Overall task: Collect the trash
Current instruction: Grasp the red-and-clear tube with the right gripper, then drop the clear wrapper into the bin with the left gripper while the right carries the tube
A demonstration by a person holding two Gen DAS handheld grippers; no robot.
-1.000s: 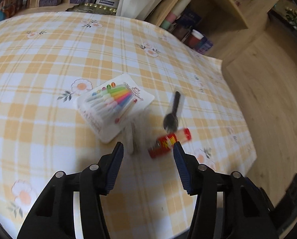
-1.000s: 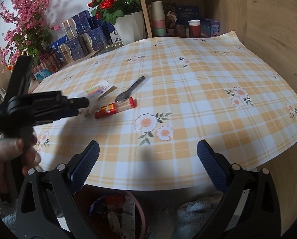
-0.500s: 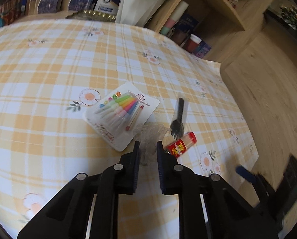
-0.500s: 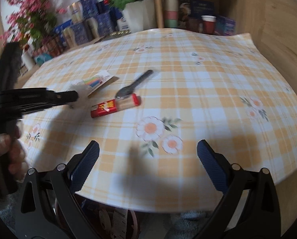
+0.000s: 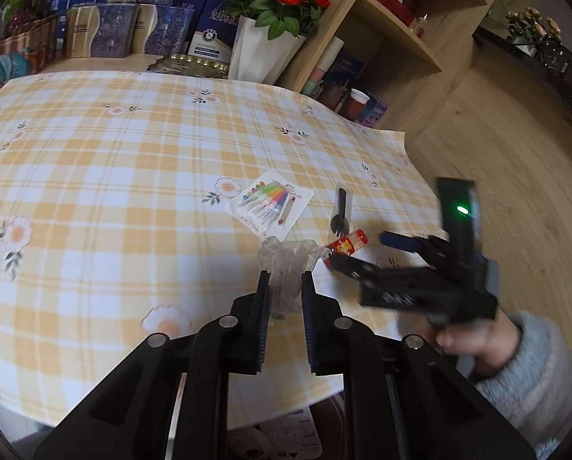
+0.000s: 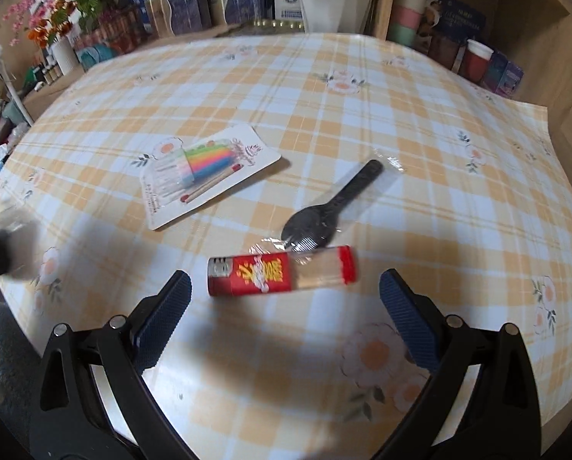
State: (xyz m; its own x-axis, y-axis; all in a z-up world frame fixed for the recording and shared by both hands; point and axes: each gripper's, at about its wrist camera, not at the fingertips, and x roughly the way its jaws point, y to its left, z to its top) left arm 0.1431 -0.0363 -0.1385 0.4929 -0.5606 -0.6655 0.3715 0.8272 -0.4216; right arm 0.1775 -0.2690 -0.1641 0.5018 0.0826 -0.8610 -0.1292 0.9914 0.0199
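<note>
While the left gripper (image 5: 284,287) pinches a crumpled clear plastic wrapper (image 5: 288,264) between its closed fingers, just above the checked bench (image 5: 94,176), the right gripper (image 6: 284,299) hangs with fingers spread wide over a red toothpick tube (image 6: 282,276). A wrapped black spoon (image 6: 332,203) touches the tube; a candle card (image 6: 209,172) lies nearby.

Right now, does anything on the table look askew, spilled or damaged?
Nothing spilled or broken. The red toothpick tube lies on its side, touching the wrapped black spoon's bowl end; the candle card lies flat and slanted beside them. The crumpled clear wrapper is pinched in the left gripper.
</note>
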